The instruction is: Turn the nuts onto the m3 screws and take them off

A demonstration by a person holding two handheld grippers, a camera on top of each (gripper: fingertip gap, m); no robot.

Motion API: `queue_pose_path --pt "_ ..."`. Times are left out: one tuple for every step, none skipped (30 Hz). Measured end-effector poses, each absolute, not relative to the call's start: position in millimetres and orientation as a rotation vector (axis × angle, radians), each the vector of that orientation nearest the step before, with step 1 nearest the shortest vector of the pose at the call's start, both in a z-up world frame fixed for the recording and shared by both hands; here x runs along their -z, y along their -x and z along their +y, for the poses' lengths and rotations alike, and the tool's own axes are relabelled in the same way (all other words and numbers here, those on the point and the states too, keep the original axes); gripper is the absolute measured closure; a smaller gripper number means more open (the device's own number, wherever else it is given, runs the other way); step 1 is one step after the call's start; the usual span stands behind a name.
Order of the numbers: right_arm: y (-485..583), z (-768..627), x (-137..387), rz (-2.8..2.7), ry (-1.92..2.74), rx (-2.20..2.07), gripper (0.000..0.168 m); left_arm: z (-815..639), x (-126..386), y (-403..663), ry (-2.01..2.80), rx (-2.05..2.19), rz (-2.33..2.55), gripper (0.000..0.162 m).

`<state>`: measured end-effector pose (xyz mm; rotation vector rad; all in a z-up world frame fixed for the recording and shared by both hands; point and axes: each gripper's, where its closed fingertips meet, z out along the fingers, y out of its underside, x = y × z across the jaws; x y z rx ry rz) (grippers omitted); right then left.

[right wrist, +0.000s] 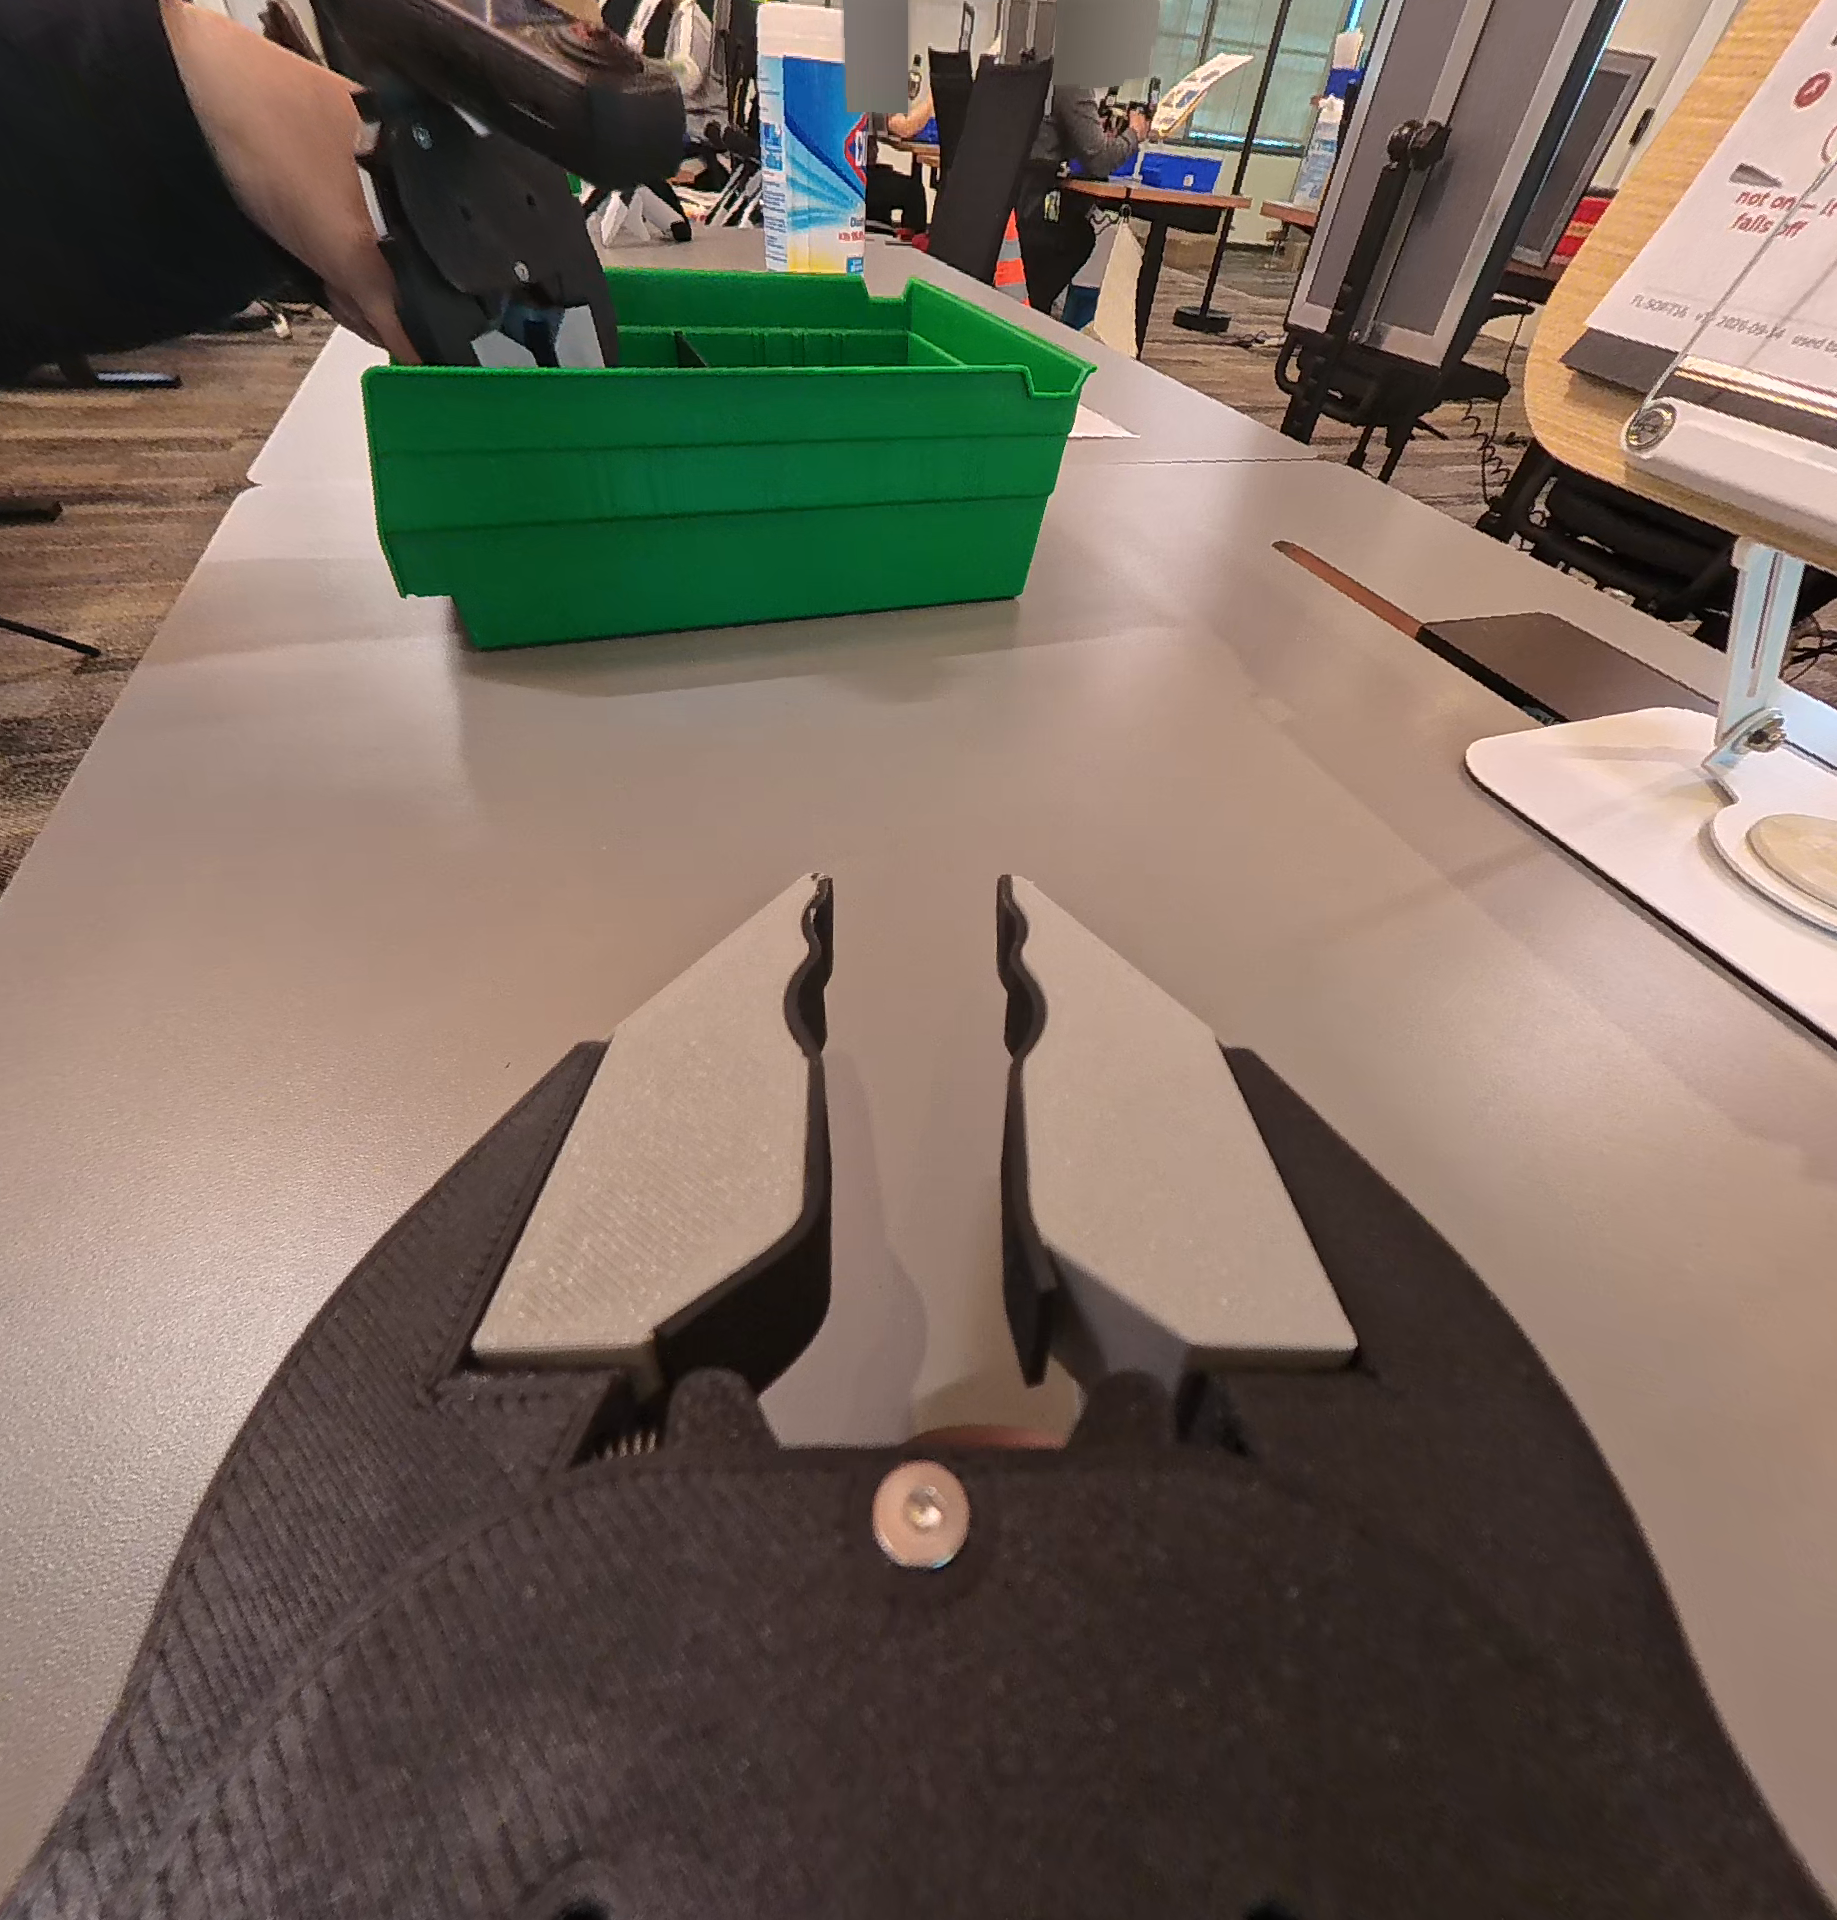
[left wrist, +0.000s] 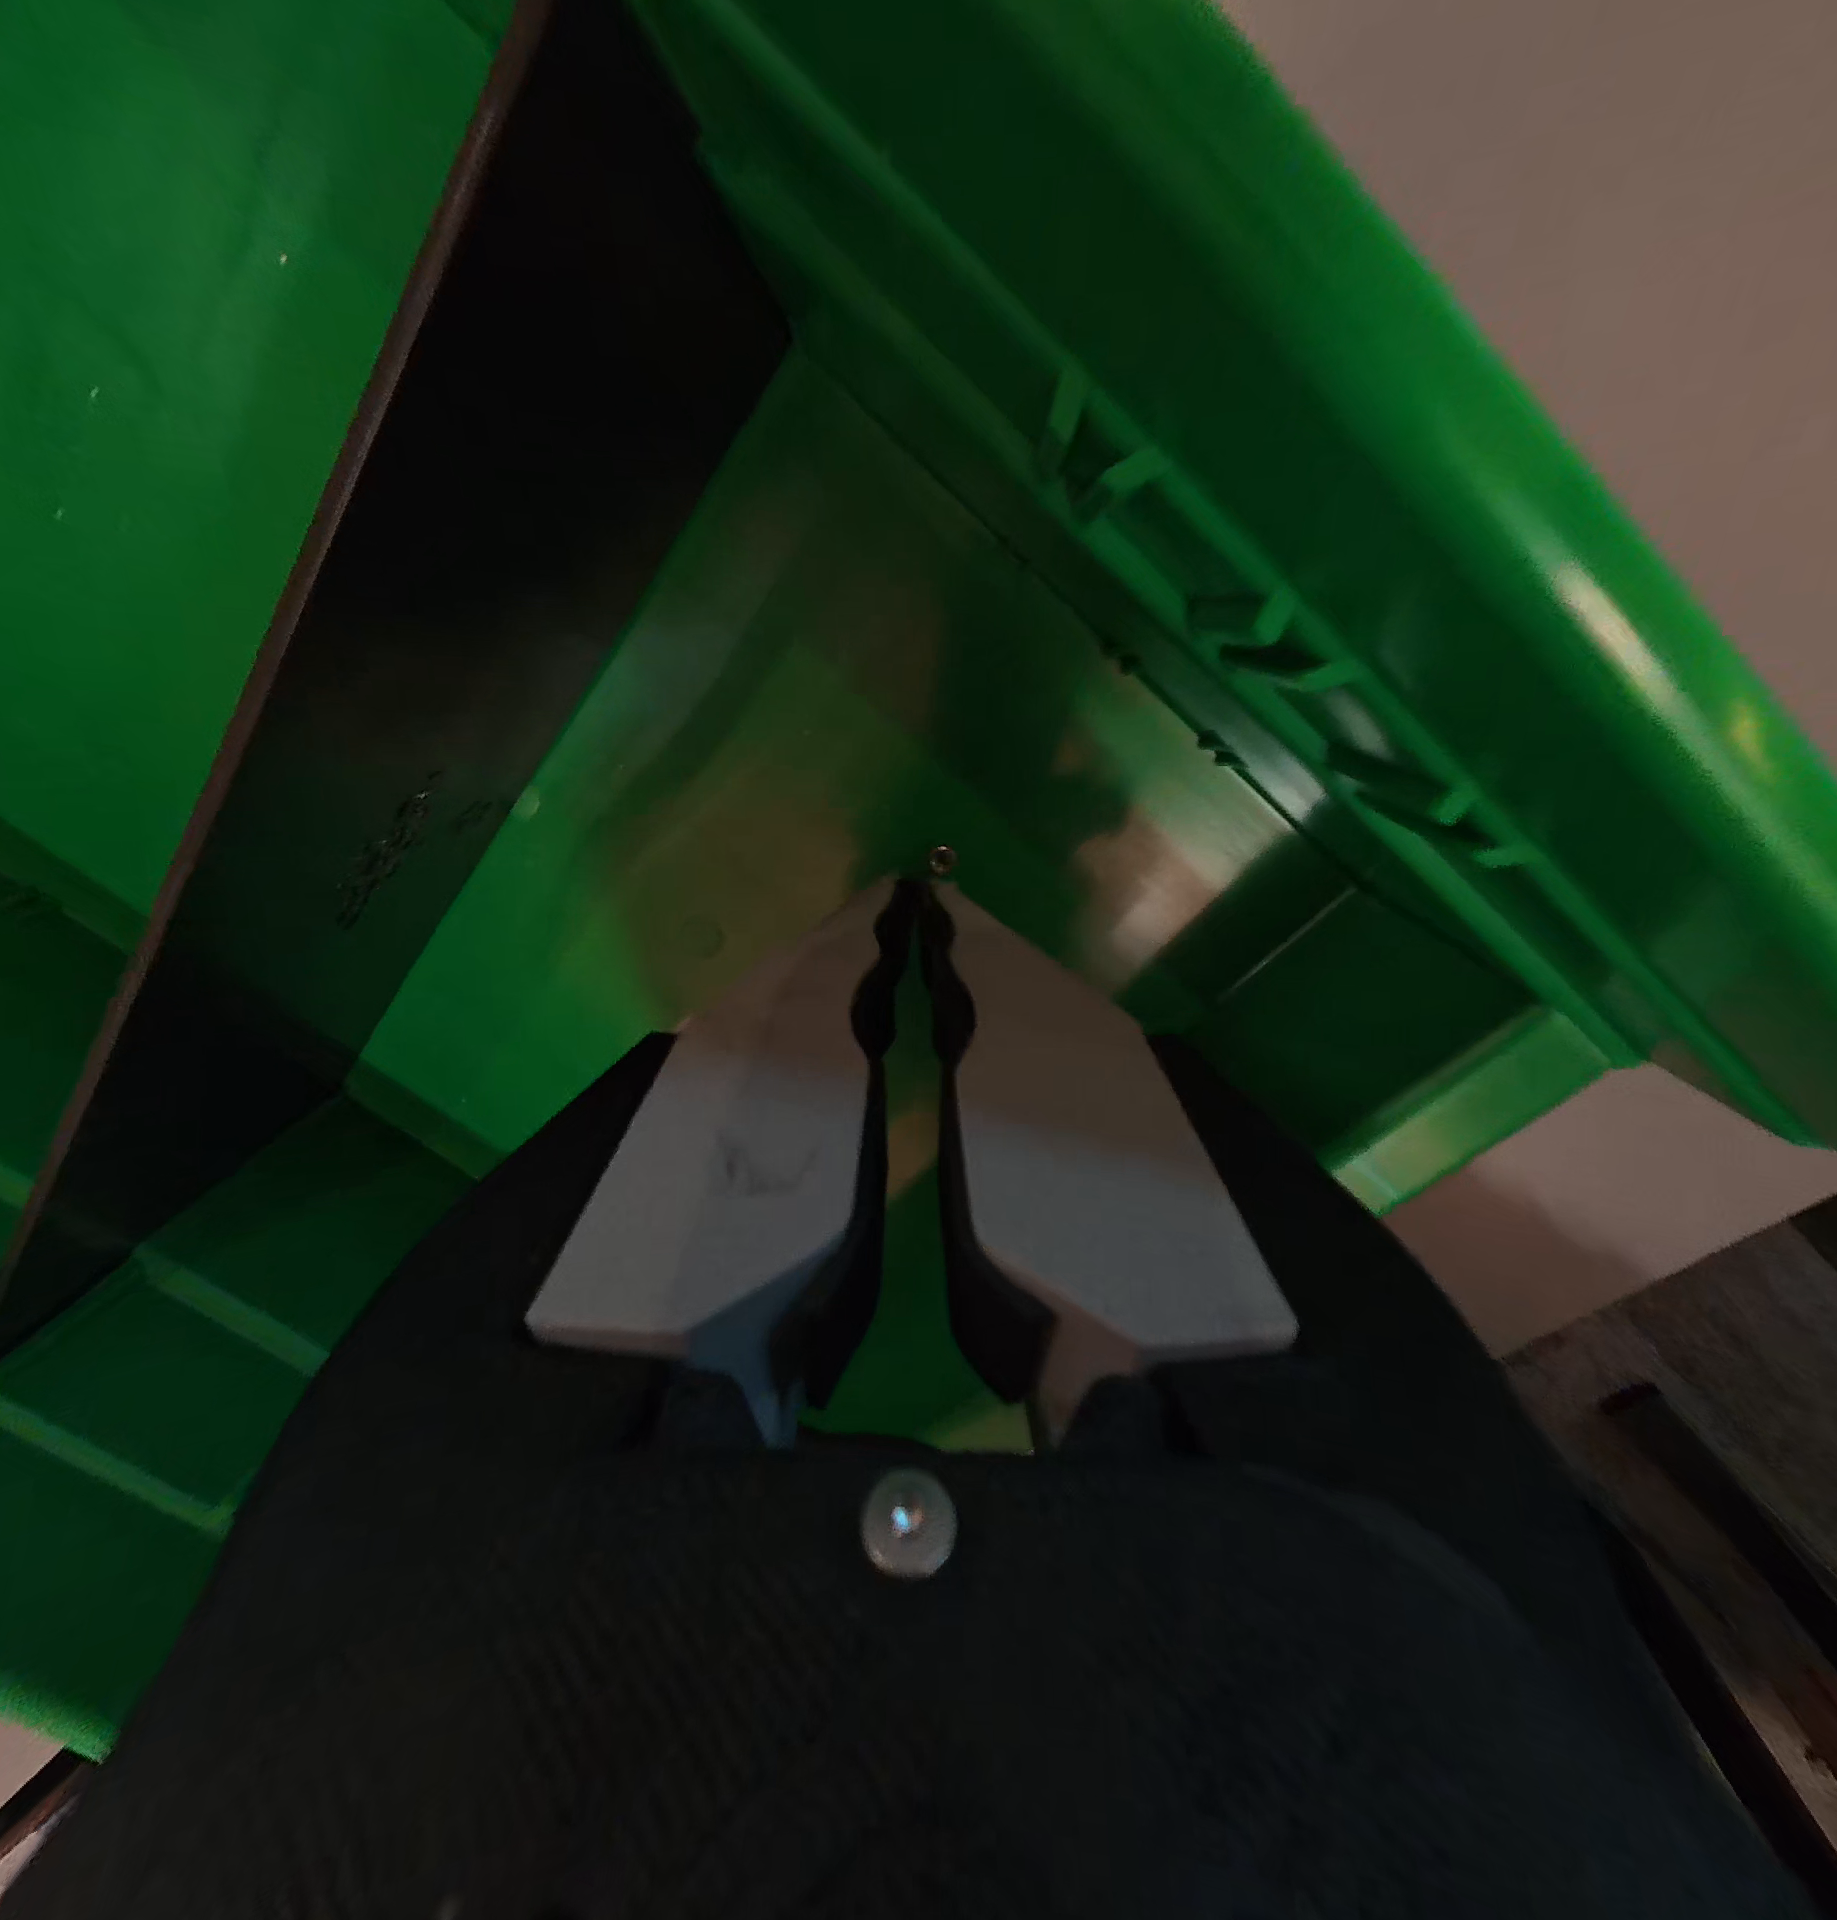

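A grey table [right wrist: 685, 790] in a busy workroom carries a green bin [right wrist: 706, 499] at its far left. The left gripper [left wrist: 919, 883] reaches down inside the bin, its tips pinched together on a tiny nut [left wrist: 941, 857] near the bin's floor. The right gripper [right wrist: 914, 904] hovers over bare tabletop nearby, fingers parted and empty.
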<state>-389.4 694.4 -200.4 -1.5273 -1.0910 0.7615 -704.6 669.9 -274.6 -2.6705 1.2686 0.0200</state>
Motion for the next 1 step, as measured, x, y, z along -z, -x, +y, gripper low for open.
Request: queue_pose_path --pt "389.4 694.4 200.4 -1.091 1.527 -0.762 0.140 669.9 274.9 704.6 2.672 -0.016 1.264 0.161"
